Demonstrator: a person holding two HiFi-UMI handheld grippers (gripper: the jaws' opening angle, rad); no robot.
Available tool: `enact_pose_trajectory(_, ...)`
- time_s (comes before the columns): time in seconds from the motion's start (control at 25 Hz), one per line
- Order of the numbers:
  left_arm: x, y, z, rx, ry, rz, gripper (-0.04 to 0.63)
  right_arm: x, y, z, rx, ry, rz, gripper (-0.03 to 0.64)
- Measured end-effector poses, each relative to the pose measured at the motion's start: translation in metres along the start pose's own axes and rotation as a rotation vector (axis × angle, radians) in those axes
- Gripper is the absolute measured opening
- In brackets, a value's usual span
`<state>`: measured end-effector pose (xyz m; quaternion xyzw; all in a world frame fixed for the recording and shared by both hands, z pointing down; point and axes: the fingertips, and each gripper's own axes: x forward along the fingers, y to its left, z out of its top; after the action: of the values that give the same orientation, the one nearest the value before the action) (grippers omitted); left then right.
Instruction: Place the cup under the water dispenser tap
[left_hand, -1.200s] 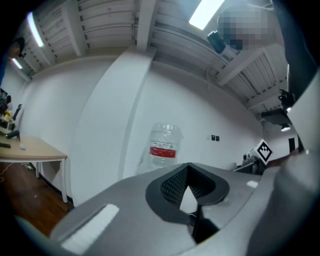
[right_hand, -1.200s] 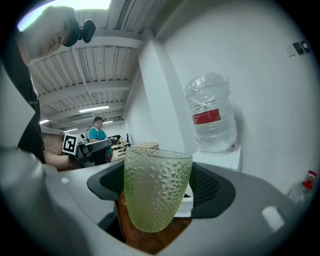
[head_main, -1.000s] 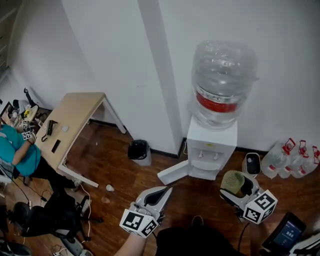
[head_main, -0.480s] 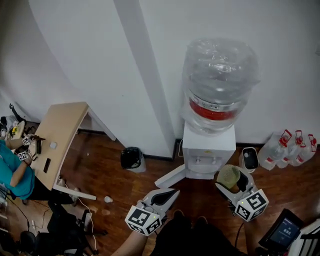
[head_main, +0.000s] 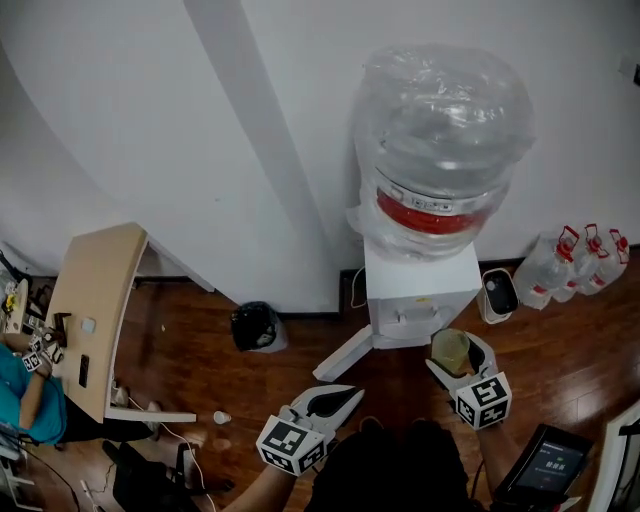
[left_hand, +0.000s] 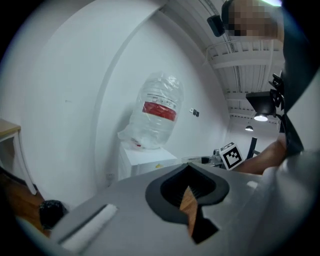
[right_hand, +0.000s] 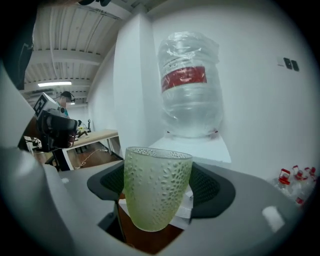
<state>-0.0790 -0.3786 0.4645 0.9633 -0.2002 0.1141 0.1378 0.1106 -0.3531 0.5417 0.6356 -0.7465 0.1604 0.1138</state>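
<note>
A white water dispenser (head_main: 420, 290) with a large clear bottle (head_main: 440, 130) on top stands against the wall, its taps on the front panel. My right gripper (head_main: 457, 352) is just in front of the dispenser's lower right and is shut on a pale green dimpled cup (head_main: 450, 348). The right gripper view shows the cup (right_hand: 156, 187) upright between the pads, with the dispenser (right_hand: 192, 145) behind it. My left gripper (head_main: 352, 393) is shut and empty, lower left of the dispenser. The closed fingers (left_hand: 200, 186) fill the left gripper view below the dispenser (left_hand: 145, 157).
A white panel (head_main: 345, 355) slants out from the dispenser's base. A black bin (head_main: 255, 325) stands by the wall to the left, and a wooden table (head_main: 95, 310) with a seated person (head_main: 25, 400) is farther left. Water jugs (head_main: 575, 265) and a small white device (head_main: 498, 293) sit at right.
The dispenser has grown larger and nearer in the head view. Both grippers have moved forward and down toward it. The cup has stayed in the right gripper.
</note>
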Motion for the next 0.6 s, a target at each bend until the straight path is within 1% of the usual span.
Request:
enact_pose_trajectory(0.12,0.010,0.014,-0.022,-0.034,0.060,-0.014,0.003,0.023,0.000,-0.026,0.023,-0.004,-0.008,0.383)
enact_pose_trajectory(0.24,0.022,0.026,-0.045,-0.066,0.106,-0.006,0.003,0.048,0.002,-0.058,0.020,-0.011,-0.017,0.383)
enact_pose_trajectory(0.32,0.037,0.025,-0.062,-0.064,0.157,-0.027,0.003,0.065,-0.004,-0.087,0.038,0.002,-0.026,0.383)
enact_pose_trajectory(0.48,0.070,0.021,-0.096,-0.032,0.263,-0.079,0.003,0.101,-0.028,-0.143,0.058,0.039,-0.050,0.382)
enact_pose_trajectory(0.6,0.093,0.030,-0.130,-0.052,0.325,-0.082,0.003,0.127,-0.052,-0.179,0.087,0.048,-0.099,0.382)
